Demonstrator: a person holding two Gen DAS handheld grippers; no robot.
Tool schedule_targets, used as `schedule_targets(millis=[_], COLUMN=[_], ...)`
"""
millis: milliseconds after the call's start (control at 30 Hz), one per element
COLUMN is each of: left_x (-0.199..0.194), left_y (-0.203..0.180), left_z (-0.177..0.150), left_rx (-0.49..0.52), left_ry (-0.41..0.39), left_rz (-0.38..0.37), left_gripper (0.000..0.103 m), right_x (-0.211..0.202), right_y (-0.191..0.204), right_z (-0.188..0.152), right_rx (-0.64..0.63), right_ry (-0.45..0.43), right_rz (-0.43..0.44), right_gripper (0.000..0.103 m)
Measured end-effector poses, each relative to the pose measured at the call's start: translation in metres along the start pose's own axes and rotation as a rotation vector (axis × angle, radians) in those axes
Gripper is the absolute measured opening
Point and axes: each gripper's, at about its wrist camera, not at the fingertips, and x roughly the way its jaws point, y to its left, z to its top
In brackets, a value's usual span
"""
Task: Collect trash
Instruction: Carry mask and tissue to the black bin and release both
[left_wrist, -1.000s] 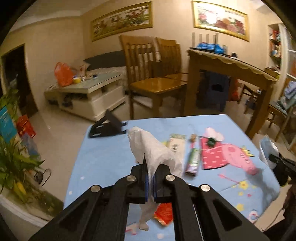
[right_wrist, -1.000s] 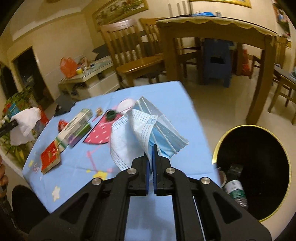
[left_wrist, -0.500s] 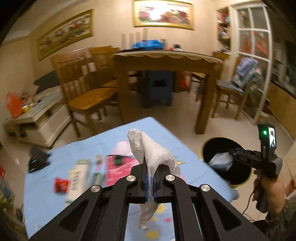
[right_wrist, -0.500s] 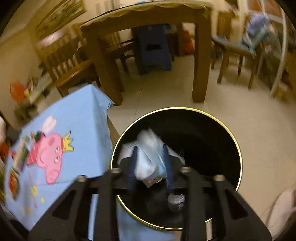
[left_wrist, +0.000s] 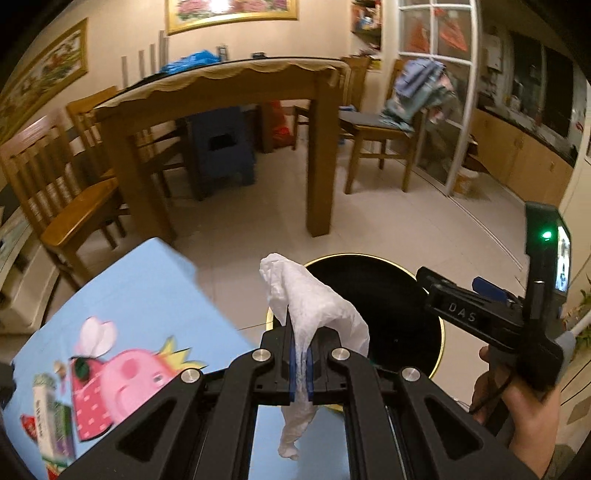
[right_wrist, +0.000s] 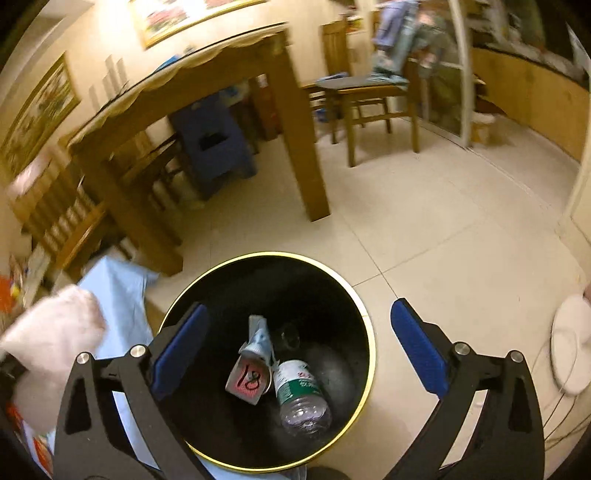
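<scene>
The left gripper (left_wrist: 301, 363) is clamped tight on a crumpled white tissue (left_wrist: 310, 306), its blue-padded fingers pressed together with the paper pinched between them — the tissue's bulk stands above the fingertips and a twisted tail hangs below. It is held in the air at the edge of the blue cartoon tablecloth (left_wrist: 147, 295), just in front of the black trash bin (left_wrist: 388, 302) with its gold rim.

The right gripper (right_wrist: 299, 347) is spread wide with nothing between its blue pads (right_wrist: 417, 350), poised directly above the mouth of the trash bin (right_wrist: 266, 258). At the bottom of the bin lie a crumpled blue face mask (right_wrist: 258, 336), a small white cup marked with a red number (right_wrist: 247, 380) and a clear plastic bottle with a green label (right_wrist: 301, 398), all touching one another. The tissue (right_wrist: 55, 332) appears blurred at the left edge of the right wrist view, over the tablecloth (right_wrist: 118, 291).

On the tablecloth in the left wrist view, a few wrappers and a green-and-white packet (left_wrist: 48, 417) lie at the far left near the printed pink pig (left_wrist: 133, 376). The right gripper's body (left_wrist: 480, 317) and the hand (left_wrist: 524, 417) gripping it show at the right, beside the bin.

Beyond stands a wooden dining table (left_wrist: 221, 88) with wooden chairs (left_wrist: 62, 192) on a pale tiled floor (left_wrist: 388, 221) — a blue plastic stool (left_wrist: 221, 147) sits beneath the table.
</scene>
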Motion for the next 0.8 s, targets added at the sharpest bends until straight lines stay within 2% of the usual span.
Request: schedule_targets(millis=[33,67,100,167,333,500,567,600,733,800], left_x=[0.003,0.007,0.011,0.015,0.009,0.003,0.002,0.008,0.038,0.046], left_y=[-0.003,-0.006,-0.008,-0.011,0.000,0.013,0.015,0.014,0.006,0.001], left_z=[0.001,0.002,0.004,0.006,-0.004,0.000,0.006,0.012,0.028,0.026], left_rx=[0.005,0.008,0.007,0.002,-0.012,-0.042,-0.051,-0.054,-0.072,-0.057], left_ry=[0.002,0.007,0.009,0.002,0.006,0.004,0.002,0.016,0.122,0.154], left_rz=[-0.008,-0.018,-0.014,-0.003,-0.001,-0.027,-0.063,-0.082,-0.178,-0.148], left_gripper=[0.009,0.024,0.042,0.054,0.059,0.060,0.069,0.073,0.073,0.073], right_x=[-0.002,-0.005,-0.009,-0.017,-0.029,-0.033,-0.034,-0.035,-0.041,-0.050], right_y=[-0.006,-0.009,-0.015,-0.024,-0.029,-0.013,-0.009,-0.009,-0.020,-0.030], right_z=[0.002,0.001,0.002,0.004,0.006,0.002,0.002,0.001,0.002,0.002], right_rx=[0.019,0.034,0.053,0.072,0.091,0.076,0.077,0.087,0.167,0.200], right_ry=[-0.009,-0.019,-0.036,-0.063,-0.106,-0.119,-0.121,-0.125,-0.163,-0.205], right_rz=[-0.006,-0.010,-0.011,-0.013,-0.022,-0.036,-0.037,-0.036,-0.052,-0.067], right_gripper=[0.097,0.097,0.097,0.097,0.097,0.097,0.097,0.097,0.097,0.097])
